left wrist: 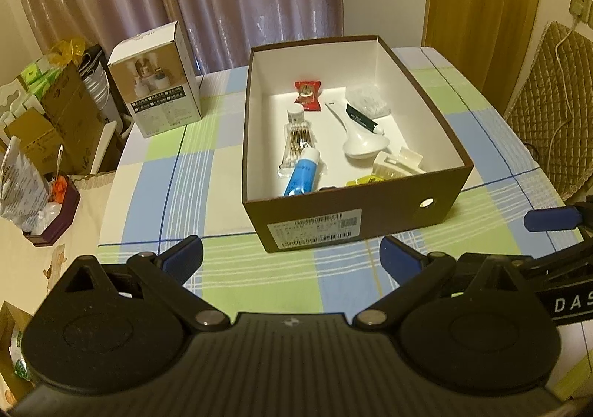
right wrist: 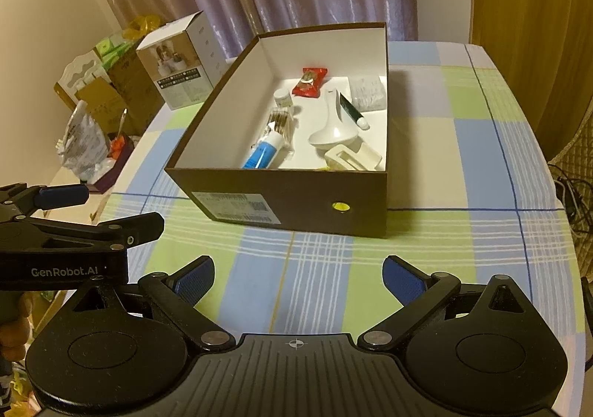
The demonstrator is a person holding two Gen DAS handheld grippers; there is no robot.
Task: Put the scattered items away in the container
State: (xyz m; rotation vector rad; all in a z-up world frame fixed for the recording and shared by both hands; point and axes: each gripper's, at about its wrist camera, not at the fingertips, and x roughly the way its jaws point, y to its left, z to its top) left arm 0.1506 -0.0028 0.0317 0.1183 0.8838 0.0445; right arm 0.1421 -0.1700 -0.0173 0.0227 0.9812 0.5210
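Left wrist view: brown box (left wrist: 355, 211), white inside, holding items.

My two grippers sit side by side, left (left wrist: 291, 257) and right (right wrist: 298, 278), both spread wide with nothing between the fingers. Bare tablecloth (right wrist: 426, 157) lies between me and the box (left wrist: 355, 211), and more runs along its right side. The box's near wall blocks a low approach; its top is uncovered. Inside, the tube (left wrist: 302, 174), spoon (left wrist: 357, 142) and clip (left wrist: 396, 163) crowd the floor. A carton (left wrist: 159, 83) stands upright well left of the box.
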